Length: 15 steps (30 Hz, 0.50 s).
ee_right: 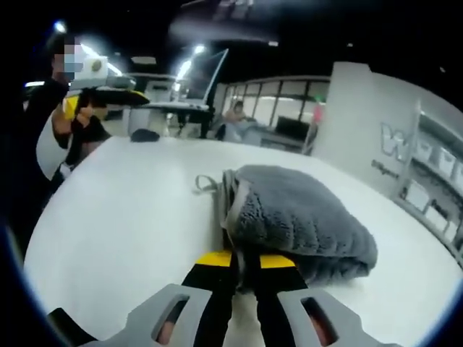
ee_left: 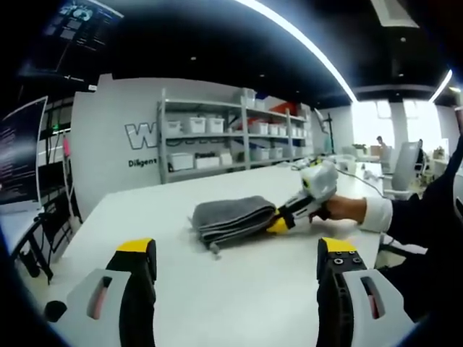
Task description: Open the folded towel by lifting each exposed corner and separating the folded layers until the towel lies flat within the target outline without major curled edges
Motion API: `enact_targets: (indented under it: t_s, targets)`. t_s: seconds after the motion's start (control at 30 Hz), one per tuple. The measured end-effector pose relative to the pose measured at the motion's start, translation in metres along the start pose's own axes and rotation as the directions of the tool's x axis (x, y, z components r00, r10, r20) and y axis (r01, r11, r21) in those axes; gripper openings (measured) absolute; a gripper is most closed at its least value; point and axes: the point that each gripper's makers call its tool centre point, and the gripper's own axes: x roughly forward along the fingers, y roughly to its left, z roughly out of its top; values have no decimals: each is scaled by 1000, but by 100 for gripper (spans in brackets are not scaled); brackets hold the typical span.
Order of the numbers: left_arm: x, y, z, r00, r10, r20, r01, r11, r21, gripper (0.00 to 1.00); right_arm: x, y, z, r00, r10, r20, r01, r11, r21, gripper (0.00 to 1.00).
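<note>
Right gripper view shows the right hand-held gripper (ee_right: 245,262) clenched on the near edge of the folded grey towel (ee_right: 300,217) at frame centre on the white table (ee_right: 123,210), soft, limp, best pinched by one corner layer, while the left hand-held gripper (ee_left: 236,249) hangs spread apart.

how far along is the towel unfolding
Barely started. Done: nothing looks unfolded; the grey towel lies in a folded stack on the white table. In hand: the right claw is shut on the towel's near edge, apparently pinching a layer. The left claw is open, held off from the towel. Left: lifting each corner, separating the layers, flattening.
</note>
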Motion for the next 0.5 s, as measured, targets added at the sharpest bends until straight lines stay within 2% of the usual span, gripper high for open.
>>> enact_targets:
  t_s: [0.5]
  targets:
    - [0,0,-3,1000,3,-15,-3,1000,7,90,-11,16,-2,997,76,26,-75,996,-44,4]
